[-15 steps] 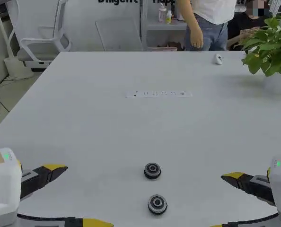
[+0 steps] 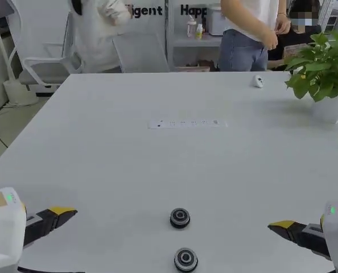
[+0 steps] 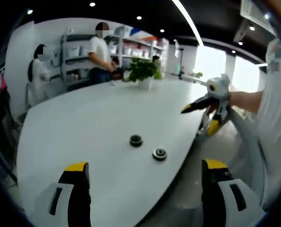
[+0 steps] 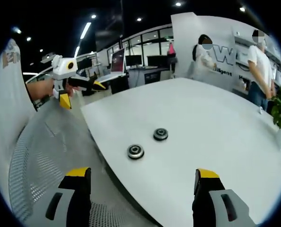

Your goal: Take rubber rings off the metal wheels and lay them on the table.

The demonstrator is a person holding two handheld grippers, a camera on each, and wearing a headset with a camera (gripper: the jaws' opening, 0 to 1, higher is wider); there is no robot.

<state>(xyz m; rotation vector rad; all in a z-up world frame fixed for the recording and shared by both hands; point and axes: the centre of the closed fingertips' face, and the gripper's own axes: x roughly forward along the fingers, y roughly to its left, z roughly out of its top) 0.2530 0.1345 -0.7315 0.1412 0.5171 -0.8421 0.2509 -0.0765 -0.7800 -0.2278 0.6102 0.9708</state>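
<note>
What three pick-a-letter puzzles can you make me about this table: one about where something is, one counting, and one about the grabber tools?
1. Where is the green plant?
A. on a chair
B. on the floor
C. on the table, far right corner

2. How many metal wheels lie on the table?
A. one
B. two
C. four

3. How are the left tool and right tool?
A. both open, holding nothing
B. both shut on a wheel
C. one holds the plant

Answers:
1 C: in the head view its pot stands at the table's far right edge.
2 B: two wheels lie near the front edge.
3 A: each tool's jaws stand wide apart with nothing between.
</note>
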